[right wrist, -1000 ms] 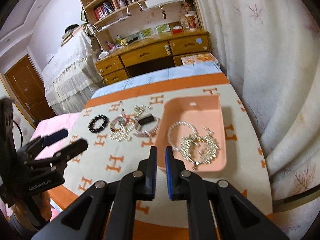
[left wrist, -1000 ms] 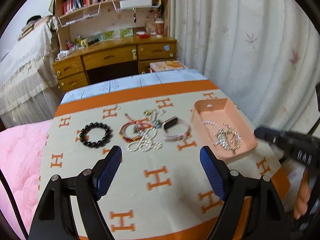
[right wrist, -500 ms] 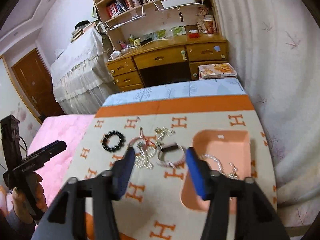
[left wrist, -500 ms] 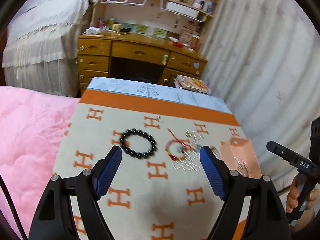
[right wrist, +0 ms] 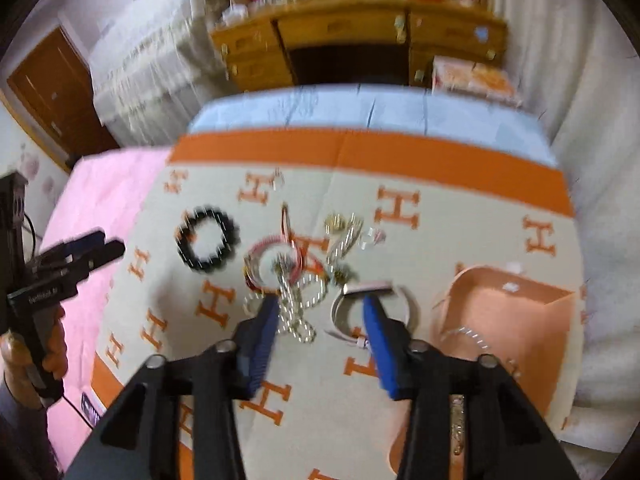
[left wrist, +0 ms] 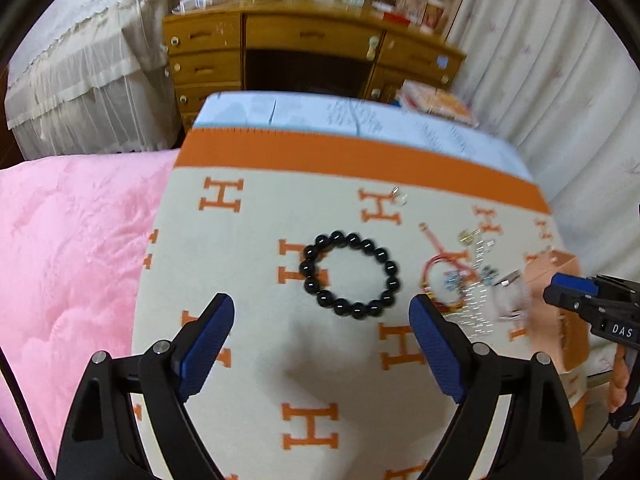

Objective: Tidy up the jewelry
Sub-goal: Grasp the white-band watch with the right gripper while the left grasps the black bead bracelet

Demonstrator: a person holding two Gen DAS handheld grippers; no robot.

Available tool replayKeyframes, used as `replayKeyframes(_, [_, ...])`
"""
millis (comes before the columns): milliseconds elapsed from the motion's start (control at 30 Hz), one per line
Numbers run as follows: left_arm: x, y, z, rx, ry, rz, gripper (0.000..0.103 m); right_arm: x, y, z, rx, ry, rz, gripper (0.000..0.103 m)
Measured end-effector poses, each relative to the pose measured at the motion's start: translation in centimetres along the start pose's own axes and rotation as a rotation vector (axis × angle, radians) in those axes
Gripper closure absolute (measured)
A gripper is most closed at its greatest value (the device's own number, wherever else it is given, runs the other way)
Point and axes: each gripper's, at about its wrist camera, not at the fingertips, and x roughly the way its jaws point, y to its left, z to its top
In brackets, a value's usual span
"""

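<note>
A black bead bracelet (left wrist: 351, 275) lies on the H-patterned cloth (left wrist: 280, 360), just ahead of my open left gripper (left wrist: 320, 316). To its right lie a red bracelet (left wrist: 442, 280), silver chains (left wrist: 476, 304) and a silver bangle (left wrist: 512, 296). My right gripper (right wrist: 320, 312) is open low over the silver chains (right wrist: 294, 312) and the bangle (right wrist: 376, 304), its right pad inside the bangle's ring. The pink tray (right wrist: 516, 320) holds silver jewelry at the right. The black bracelet (right wrist: 206, 244) and the red bracelet (right wrist: 272, 256) show in the right wrist view.
A pink quilt (left wrist: 68, 260) lies left of the cloth. A wooden desk (left wrist: 304, 48) stands behind. A white curtain (left wrist: 560, 100) hangs at the right. Small gold and silver trinkets (right wrist: 344, 224) lie beyond the chains.
My left gripper has swung left and down toward the black bracelet. My right gripper has opened and dropped close over the chains and bangle.
</note>
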Motion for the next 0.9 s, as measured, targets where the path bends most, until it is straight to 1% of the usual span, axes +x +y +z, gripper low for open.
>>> replayKeyframes(33, [0.8, 0.1, 0.1, 0.005, 0.014, 0.007, 0.015, 0.8, -0.1, 0.0, 0.003, 0.024, -0.005, 0.072])
replayKeyframes(67, [1.6, 0.1, 0.3, 0.007, 0.024, 0.014, 0.015, 1.6, -0.4, 0.0, 0.011, 0.045, -0.010, 0.077])
replayKeyframes(100, [2.1, 0.1, 0.4, 0.009, 0.032, 0.017, 0.015, 2.3, -0.7, 0.0, 0.026, 0.062, -0.010, 0.079])
replayKeyframes(167, [3.3, 0.3, 0.8, 0.009, 0.052, 0.018, 0.015, 3.0, -1.4, 0.4, 0.070, 0.077, -0.005, 0.079])
replayKeyframes(200, [3.9, 0.4, 1.0, 0.006, 0.062, 0.019, 0.015, 3.2, -1.7, 0.6, 0.089, 0.072, -0.018, 0.079])
replayKeyframes(267, [4.9, 0.5, 1.4, -0.002, 0.082, 0.017, 0.015, 3.3, -1.8, 1.0, 0.079, 0.053, -0.068, 0.079])
replayKeyframes(400, [7.1, 1.0, 2.1, -0.021, 0.133, 0.020, 0.015, 4.0, -2.1, 2.0, 0.049, 0.089, -0.101, 0.079])
replayKeyframes(467, [7.9, 1.0, 2.2, -0.024, 0.150, 0.028, 0.015, 4.2, -2.4, 2.4, 0.020, 0.088, -0.151, 0.079])
replayKeyframes(567, [8.8, 1.1, 2.4, -0.019, 0.163, 0.042, 0.015, 4.5, -2.6, 2.9, -0.029, 0.109, -0.181, 0.079])
replayKeyframes(633, [9.1, 1.1, 2.5, -0.015, 0.167, 0.049, 0.015, 4.7, -2.5, 3.1, -0.063, 0.124, -0.190, 0.079])
replayKeyframes(833, [9.8, 0.9, 3.0, 0.003, 0.185, 0.047, 0.020, 5.6, -2.1, 2.9, -0.197, 0.214, -0.186, 0.079])
replayKeyframes(900, [10.0, 0.6, 3.1, 0.014, 0.193, 0.049, 0.020, 6.0, -1.9, 2.9, -0.242, 0.227, -0.210, 0.079])
